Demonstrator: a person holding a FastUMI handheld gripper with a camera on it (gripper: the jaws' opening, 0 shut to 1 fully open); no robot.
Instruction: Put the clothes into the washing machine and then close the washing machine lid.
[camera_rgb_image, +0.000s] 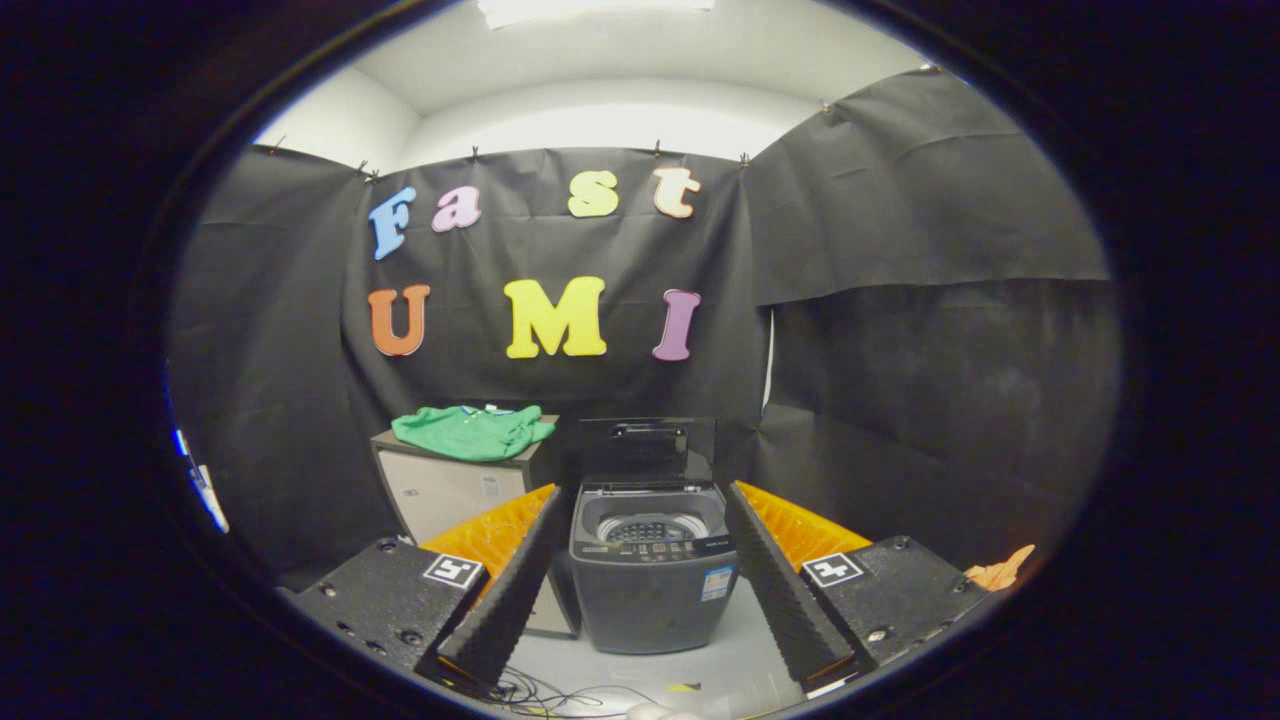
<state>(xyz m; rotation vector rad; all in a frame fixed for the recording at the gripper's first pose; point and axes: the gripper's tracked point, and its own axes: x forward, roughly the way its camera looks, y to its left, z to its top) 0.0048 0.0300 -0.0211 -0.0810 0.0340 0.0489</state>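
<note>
A small grey top-loading washing machine (650, 575) stands on the floor straight ahead, framed between my two fingers. Its dark lid (645, 447) is raised upright at the back, and the drum opening (650, 525) is exposed. A crumpled green garment (472, 431) lies on top of a low cabinet (445, 490) just left of the machine, beyond my left finger. My gripper (645, 510) is open, with its black ridged fingers (515, 580) spread wide and nothing between them. It is still some distance short of both the machine and the garment.
Black cloth walls close the booth on three sides. Cables (545, 690) lie on the pale floor in front of the machine. An orange scrap (1000, 572) lies by the right wall, beyond my right finger.
</note>
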